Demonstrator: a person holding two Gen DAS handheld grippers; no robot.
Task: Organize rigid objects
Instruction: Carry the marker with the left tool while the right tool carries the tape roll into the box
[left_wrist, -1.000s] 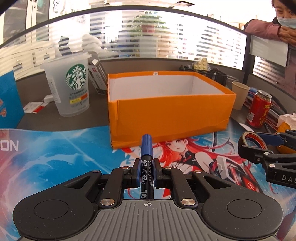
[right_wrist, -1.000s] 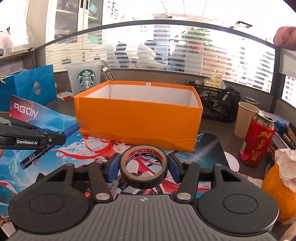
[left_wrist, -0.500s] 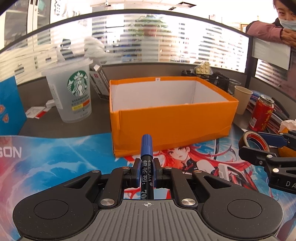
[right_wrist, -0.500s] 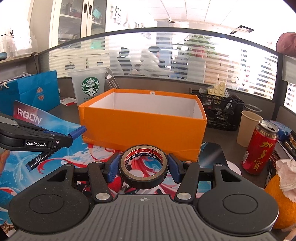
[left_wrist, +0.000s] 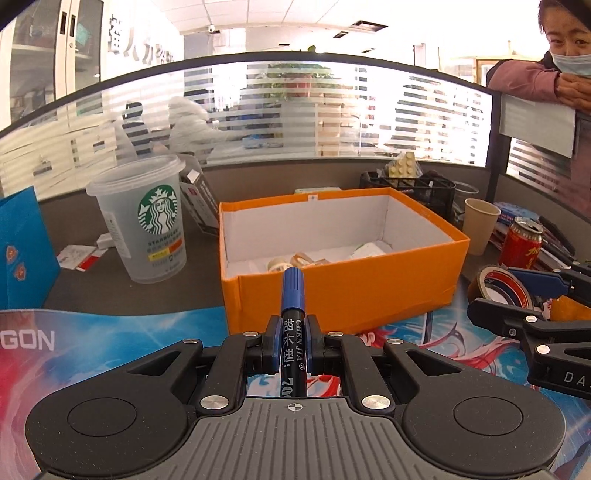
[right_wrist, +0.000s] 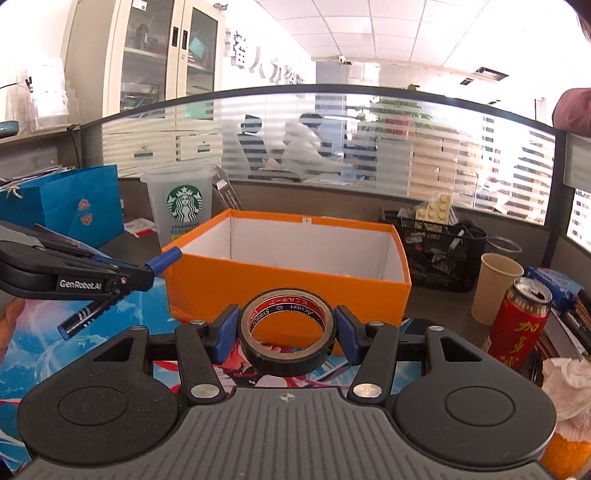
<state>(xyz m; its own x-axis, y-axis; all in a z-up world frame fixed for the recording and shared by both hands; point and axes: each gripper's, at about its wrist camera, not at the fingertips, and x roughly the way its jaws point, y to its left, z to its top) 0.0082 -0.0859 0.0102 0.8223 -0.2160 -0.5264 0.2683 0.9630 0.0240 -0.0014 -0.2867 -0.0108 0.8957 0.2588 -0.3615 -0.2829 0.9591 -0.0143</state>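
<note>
My left gripper (left_wrist: 291, 332) is shut on a blue-capped marker (left_wrist: 293, 291) whose cap points toward the orange box (left_wrist: 343, 291) just ahead. Inside the box lie several small items, among them a tape roll (left_wrist: 277, 263). My right gripper (right_wrist: 287, 332) is shut on a roll of black tape (right_wrist: 287, 345), held upright in front of the orange box (right_wrist: 288, 291). In the right wrist view the left gripper (right_wrist: 146, 275) and its marker (right_wrist: 162, 258) hang at the left. The left wrist view shows the right gripper (left_wrist: 524, 295) with its tape (left_wrist: 498, 288) at the right edge.
A Starbucks cup (left_wrist: 142, 218) stands left of the box, a blue bag (right_wrist: 83, 206) further left. Right of the box are a black mesh basket (right_wrist: 439, 254), a paper cup (right_wrist: 496, 288), a red can (right_wrist: 521, 325) and an orange (right_wrist: 565, 450). A masked person (left_wrist: 546, 77) leans on the partition.
Both grippers have risen with their objects still held. The inside of the orange box has come into the left wrist view.
</note>
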